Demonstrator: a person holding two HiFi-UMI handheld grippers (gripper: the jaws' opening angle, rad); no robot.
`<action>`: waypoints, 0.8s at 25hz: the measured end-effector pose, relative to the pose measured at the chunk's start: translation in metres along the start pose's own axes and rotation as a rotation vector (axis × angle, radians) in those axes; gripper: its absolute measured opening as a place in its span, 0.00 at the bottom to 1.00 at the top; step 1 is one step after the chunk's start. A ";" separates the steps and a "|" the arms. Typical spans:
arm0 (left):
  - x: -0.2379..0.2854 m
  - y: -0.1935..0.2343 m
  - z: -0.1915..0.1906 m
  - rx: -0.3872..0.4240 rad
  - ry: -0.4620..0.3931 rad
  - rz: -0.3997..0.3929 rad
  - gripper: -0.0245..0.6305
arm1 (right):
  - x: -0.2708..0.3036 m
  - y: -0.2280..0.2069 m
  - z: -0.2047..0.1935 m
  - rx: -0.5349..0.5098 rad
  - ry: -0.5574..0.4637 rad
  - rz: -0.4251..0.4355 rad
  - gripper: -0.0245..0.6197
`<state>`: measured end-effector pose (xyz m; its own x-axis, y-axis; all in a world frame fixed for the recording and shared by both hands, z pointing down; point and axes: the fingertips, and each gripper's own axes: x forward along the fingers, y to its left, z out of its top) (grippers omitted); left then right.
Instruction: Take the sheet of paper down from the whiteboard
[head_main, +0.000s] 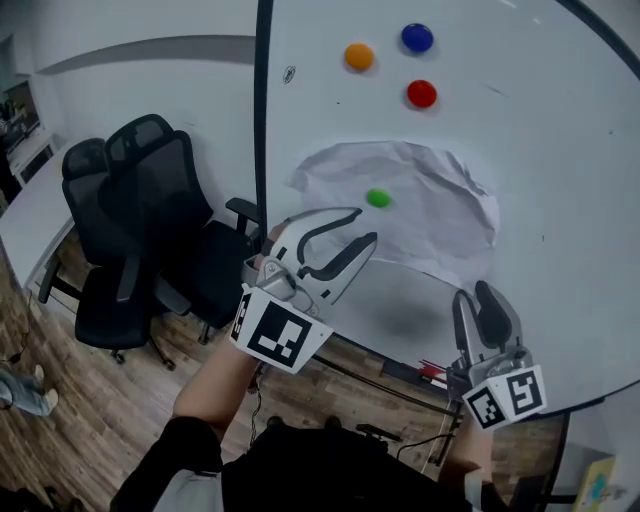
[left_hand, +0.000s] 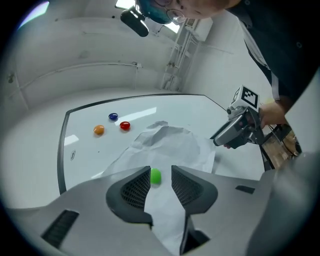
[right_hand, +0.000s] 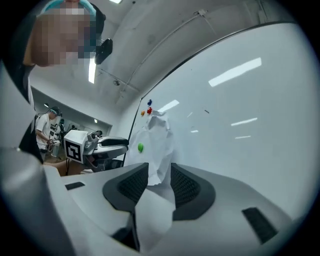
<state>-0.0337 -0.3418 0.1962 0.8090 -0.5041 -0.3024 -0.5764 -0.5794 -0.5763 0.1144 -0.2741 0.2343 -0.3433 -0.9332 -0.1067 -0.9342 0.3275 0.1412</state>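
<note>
Up on the whiteboard (head_main: 560, 170): one sheet of paper (head_main: 430, 220), four magnets, two grippers.

Only the green magnet (head_main: 378, 198) sits on the crumpled sheet; the orange magnet (head_main: 359, 56), blue magnet (head_main: 417, 38) and red magnet (head_main: 421, 94) sit on bare board above it. The left gripper (head_main: 365, 225) is at the sheet's lower left and hides that corner in the head view. Its jaws are apart, and its own view lines the green magnet up in their gap. The right gripper (head_main: 475, 292) points up just below the sheet's lower right edge with a narrow gap between its jaws. Its own view frames the paper's edge in that gap, though contact cannot be made out, and the three bare-board magnets are mere specks there. Two black office chairs (head_main: 150, 200) show only in the head view.
</note>
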 end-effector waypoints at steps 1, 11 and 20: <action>0.004 0.003 -0.002 0.008 0.014 0.005 0.26 | 0.004 0.001 -0.001 0.012 0.003 0.006 0.25; 0.031 0.013 -0.015 0.068 0.075 0.030 0.29 | 0.017 0.000 -0.001 0.027 0.022 -0.025 0.16; 0.039 0.011 -0.018 0.138 0.106 0.051 0.29 | 0.013 -0.006 -0.001 0.033 0.016 -0.064 0.09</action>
<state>-0.0102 -0.3793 0.1915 0.7582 -0.5995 -0.2566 -0.5892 -0.4612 -0.6635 0.1156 -0.2880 0.2335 -0.2816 -0.9545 -0.0985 -0.9569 0.2717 0.1024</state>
